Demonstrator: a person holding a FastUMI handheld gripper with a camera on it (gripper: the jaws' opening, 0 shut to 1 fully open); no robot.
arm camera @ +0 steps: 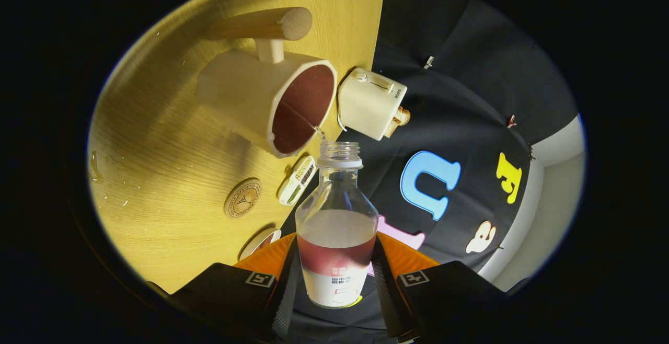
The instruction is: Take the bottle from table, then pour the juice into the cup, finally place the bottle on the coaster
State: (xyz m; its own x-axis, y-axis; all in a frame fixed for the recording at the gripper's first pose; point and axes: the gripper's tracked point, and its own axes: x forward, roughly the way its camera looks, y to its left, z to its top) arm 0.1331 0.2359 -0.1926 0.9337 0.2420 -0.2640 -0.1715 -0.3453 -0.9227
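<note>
- tongs (334,281) sit nearest, closed onto the lower body of the bottle (337,229), one finger pressing each side of the labelled part; the grip looks firm and centred.
- bottle is uncapped and tipped over, its open mouth just at the lip of the cup (272,101), with a thin stream of juice crossing from the mouth into the cup.
- cup stands on the bench (157,166) near its far edge, its inside already dark with juice; a wooden handle piece (264,25) shows just beyond it.
- judging from this, the pour is under way; a fair amount of juice remains in the bottle's lower half.
- to do it well: hold the mouth just over the cup's rim, not touching it, and raise the tilt slowly so the stream stays narrow and lands inside the wall.
- droplets seem to lie on the bench well away from the cup, so a sudden tilt would likely spill more.
- small white toaster-like appliance (368,103) stands just beside the cup at the bench edge; keep the bottle neck away from it.
- round coaster (243,197) lies on the bench nearer the tongs than the cup, with a small packet (298,179) just beside it; level the bottle fully before carrying it there.
</note>
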